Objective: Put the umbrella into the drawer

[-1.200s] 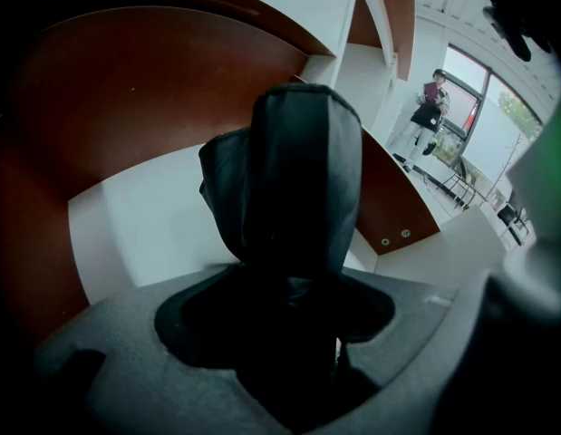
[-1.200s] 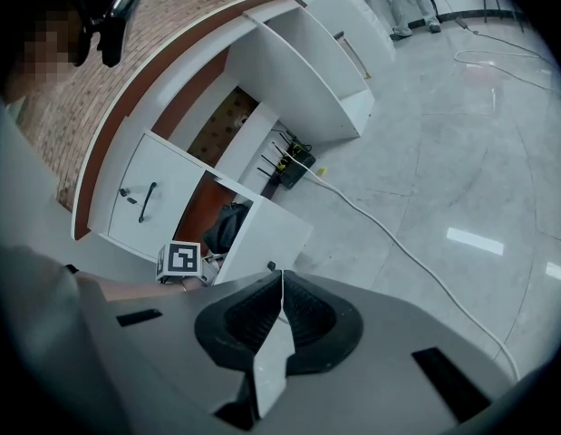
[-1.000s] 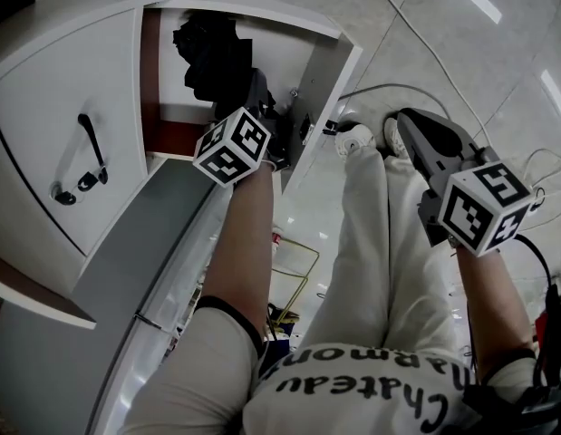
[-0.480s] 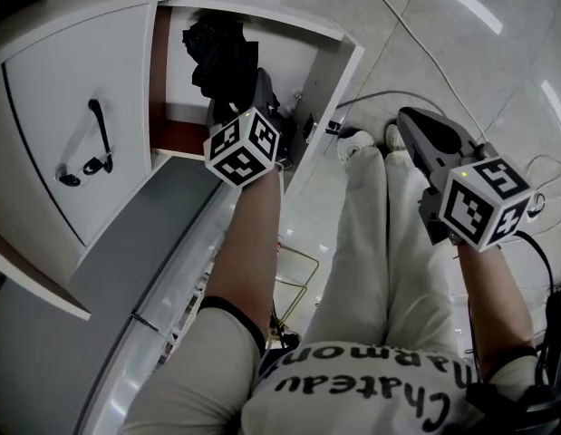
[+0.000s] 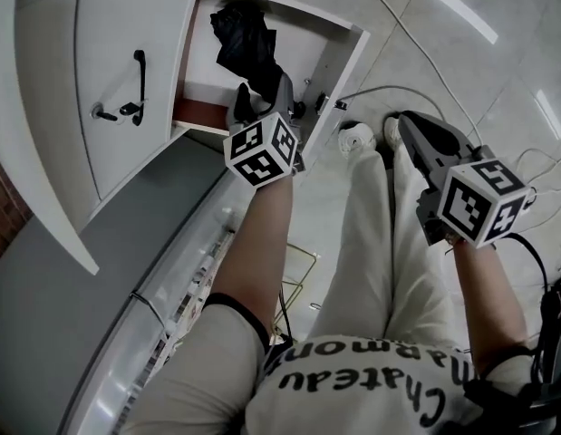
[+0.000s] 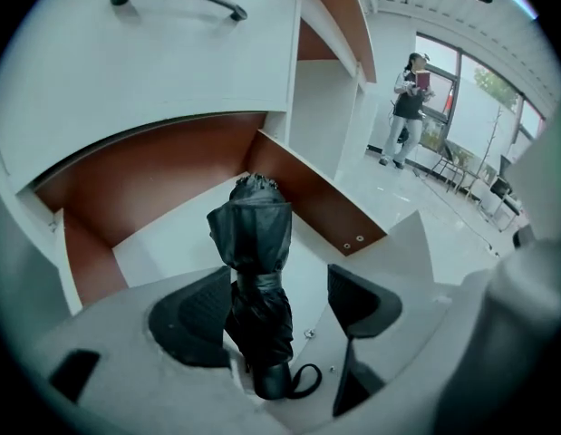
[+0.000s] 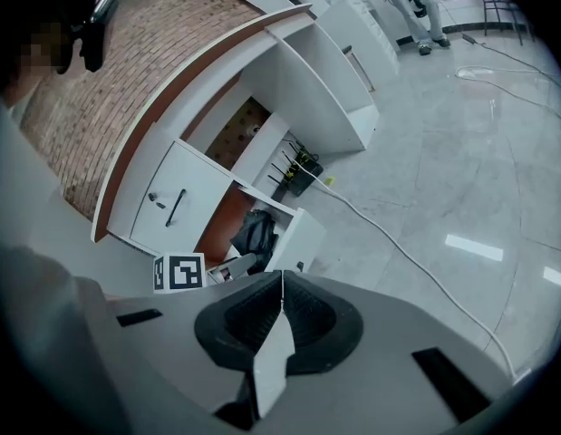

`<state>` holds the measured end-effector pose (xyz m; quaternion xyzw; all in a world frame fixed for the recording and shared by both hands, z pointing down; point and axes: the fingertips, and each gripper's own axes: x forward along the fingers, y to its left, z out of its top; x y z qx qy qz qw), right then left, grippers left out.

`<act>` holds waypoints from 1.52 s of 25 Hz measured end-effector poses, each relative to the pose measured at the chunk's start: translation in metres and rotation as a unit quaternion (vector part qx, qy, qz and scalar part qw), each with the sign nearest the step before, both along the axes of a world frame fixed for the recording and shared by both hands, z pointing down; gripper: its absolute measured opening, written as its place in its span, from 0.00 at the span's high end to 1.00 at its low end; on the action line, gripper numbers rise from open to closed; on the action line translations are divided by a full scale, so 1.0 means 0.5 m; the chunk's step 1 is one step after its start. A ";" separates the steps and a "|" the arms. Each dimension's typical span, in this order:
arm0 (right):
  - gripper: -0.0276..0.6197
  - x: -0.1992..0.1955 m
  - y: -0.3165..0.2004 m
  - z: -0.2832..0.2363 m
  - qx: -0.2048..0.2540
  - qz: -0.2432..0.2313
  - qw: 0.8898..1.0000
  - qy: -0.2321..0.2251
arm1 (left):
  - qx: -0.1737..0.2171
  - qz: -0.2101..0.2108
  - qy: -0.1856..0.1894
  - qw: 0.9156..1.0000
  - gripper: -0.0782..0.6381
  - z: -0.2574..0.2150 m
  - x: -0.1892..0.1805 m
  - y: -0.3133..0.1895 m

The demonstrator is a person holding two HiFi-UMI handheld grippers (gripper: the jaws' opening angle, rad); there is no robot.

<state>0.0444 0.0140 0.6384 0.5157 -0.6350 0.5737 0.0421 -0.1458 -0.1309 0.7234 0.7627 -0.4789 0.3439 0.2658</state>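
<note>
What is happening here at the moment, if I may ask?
A person holds a two-jaw gripper in each hand. The folded black fabric umbrella lies in the open white drawer. The left gripper has just been opening its jaws, and they now stand wide apart with the umbrella between them. The right gripper is shut and empty, off to the side.

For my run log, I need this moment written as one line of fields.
umbrella: lying in open drawer | left gripper: jaws just opened, umbrella between them, unpressed | right gripper: shut, empty
</note>
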 end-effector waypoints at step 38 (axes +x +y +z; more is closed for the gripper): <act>0.93 0.009 -0.277 -1.058 0.327 -0.065 0.936 0.116 | 0.248 -0.033 0.286 0.925 0.87 -1.179 0.106 -0.010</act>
